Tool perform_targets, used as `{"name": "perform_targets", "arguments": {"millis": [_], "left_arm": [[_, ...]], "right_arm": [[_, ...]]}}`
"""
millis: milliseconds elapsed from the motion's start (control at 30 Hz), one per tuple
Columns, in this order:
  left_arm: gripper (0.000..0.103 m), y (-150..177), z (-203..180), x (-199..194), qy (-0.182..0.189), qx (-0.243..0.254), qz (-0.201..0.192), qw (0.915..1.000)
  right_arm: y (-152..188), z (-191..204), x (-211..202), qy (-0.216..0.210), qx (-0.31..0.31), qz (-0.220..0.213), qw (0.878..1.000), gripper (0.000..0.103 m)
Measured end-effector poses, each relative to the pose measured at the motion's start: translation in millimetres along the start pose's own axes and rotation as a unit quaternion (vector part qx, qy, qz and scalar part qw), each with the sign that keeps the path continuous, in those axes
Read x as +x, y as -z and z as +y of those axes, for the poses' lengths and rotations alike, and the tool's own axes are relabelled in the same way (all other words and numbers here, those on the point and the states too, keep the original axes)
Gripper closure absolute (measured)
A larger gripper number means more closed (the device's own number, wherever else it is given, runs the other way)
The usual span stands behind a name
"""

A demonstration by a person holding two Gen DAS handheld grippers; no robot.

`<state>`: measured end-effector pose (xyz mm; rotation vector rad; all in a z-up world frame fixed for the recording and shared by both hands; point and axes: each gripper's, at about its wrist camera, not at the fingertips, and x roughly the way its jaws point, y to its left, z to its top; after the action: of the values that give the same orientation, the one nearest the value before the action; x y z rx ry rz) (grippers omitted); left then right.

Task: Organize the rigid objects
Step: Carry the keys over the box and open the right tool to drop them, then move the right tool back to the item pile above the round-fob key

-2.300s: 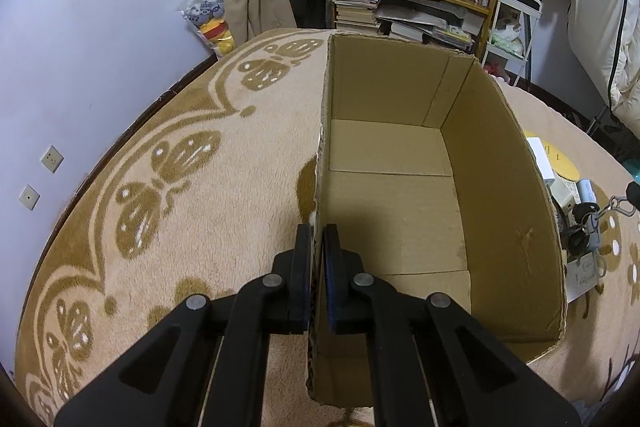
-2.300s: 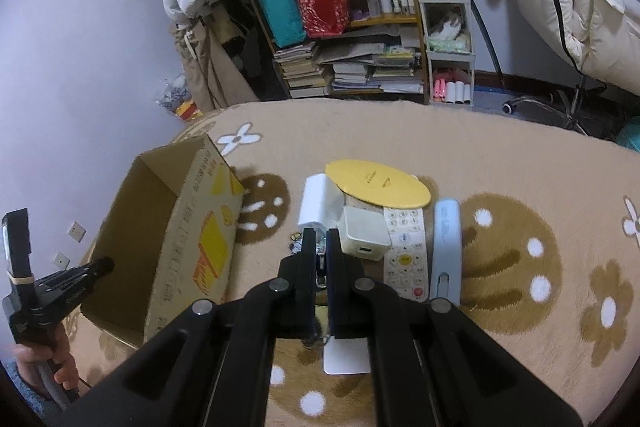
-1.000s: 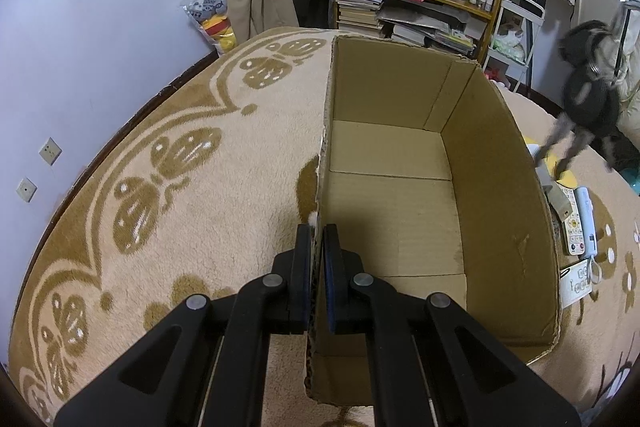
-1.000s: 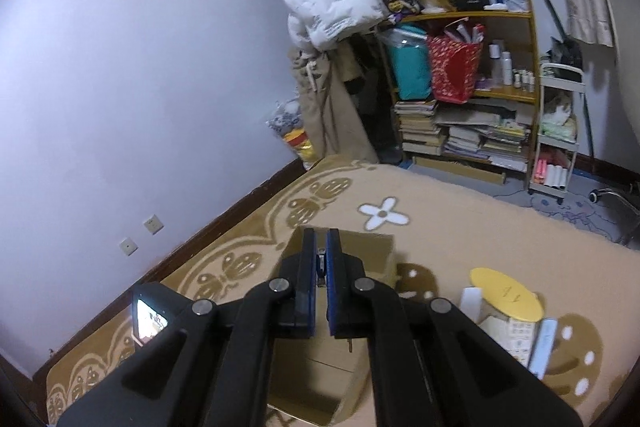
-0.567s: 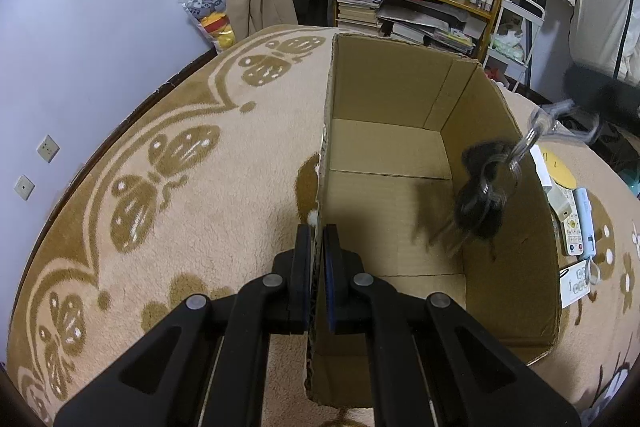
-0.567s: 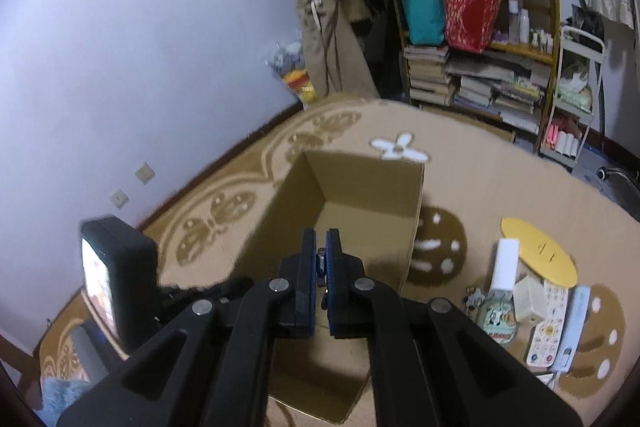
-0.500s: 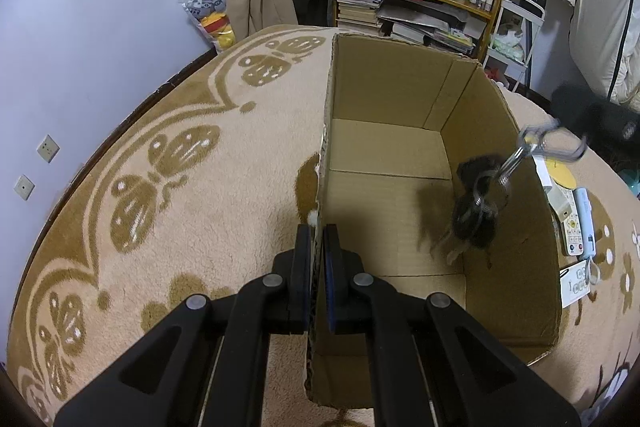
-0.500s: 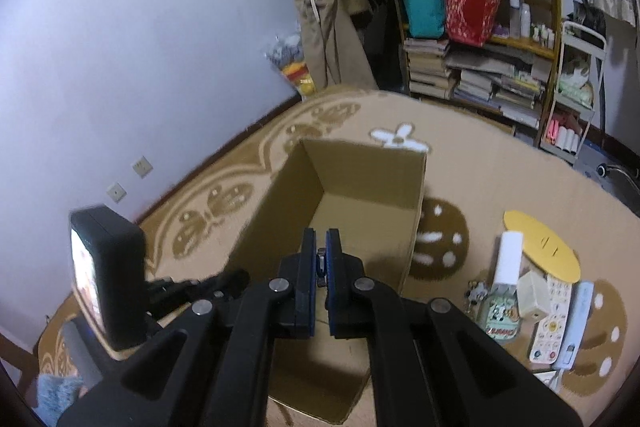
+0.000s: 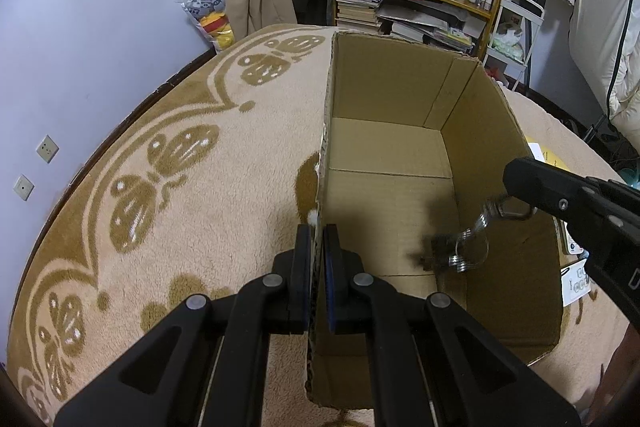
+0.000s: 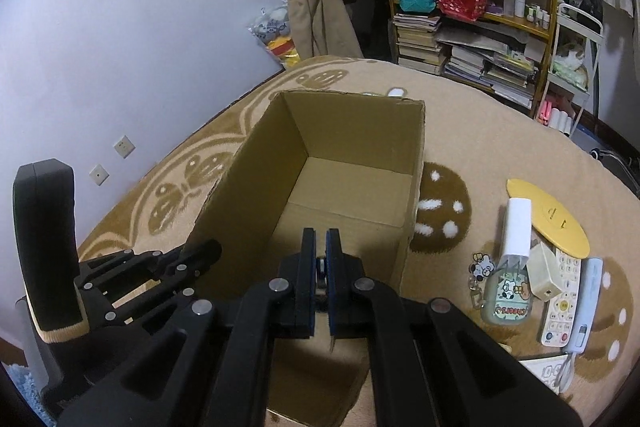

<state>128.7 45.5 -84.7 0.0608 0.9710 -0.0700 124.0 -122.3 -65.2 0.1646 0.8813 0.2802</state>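
Note:
An open cardboard box point(image 9: 400, 99) stands on the carpet. My left gripper point(image 9: 318, 239) is shut on the box's near left wall, one finger inside and one outside. In the left wrist view my right gripper point(image 9: 510, 179) reaches in over the right wall, shut on the clip of a key bunch point(image 9: 460, 251). The keys hang blurred low inside the box, just above its floor. From the right wrist view, my right gripper point(image 10: 320, 247) points down into the box point(image 10: 352, 131) with a bit of metal between its pads. The keys themselves are hidden there. The left gripper point(image 10: 208, 251) shows at the left wall.
Right of the box on the carpet lie a yellow disc point(image 10: 548, 215), a white box point(image 10: 518, 223), a cream cube point(image 10: 542, 275), a remote point(image 10: 562, 287), a light blue device point(image 10: 586, 307) and a green cartoon case point(image 10: 506, 299). Crowded shelves point(image 10: 480, 27) line the back wall.
My right gripper has come down over the box, and the keys now hang lower and nearer inside it. The left gripper has kept its hold on the wall.

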Motion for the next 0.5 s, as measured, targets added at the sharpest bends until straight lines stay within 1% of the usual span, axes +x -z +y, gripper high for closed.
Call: {"name": "perform_targets", "arguments": {"millis": [233,267,367,400,433,467,500], "left_arm": [[0.098,0,2,1,0.008,-0.007,0.001,0.9999],[0.098,0,2,1,0.007,-0.006,0.001,1.0000],[0.098,1,1,0,0.005,-0.003,0.000,1.0000],[0.098,1,1,0,0.005,-0.003,0.000,1.0000],[0.098,1,1,0,0.006,-0.004,0.000,1.0000],[0.098,1,1,0,0.006,-0.004,0.001,1.0000],[0.098,1,1,0,0.006,-0.004,0.001,1.0000]], "right_arm": [[-2,-6,-10,-0.005,0.018,-0.019,1.000,0.096],[-3,-7,-13,-0.004,0.020,-0.024,1.000,0.095],[-4,-11,-20,-0.001,0.022,-0.029,0.999,0.088],[-4,-13,-23,0.001,0.024,-0.031,0.999,0.080],[-5,-15,-27,0.002,0.026,-0.038,0.999,0.066],[-5,-17,-31,-0.001,0.028,-0.044,0.999,0.058],[-5,-20,-36,-0.005,0.030,-0.053,0.998,0.044]]}}
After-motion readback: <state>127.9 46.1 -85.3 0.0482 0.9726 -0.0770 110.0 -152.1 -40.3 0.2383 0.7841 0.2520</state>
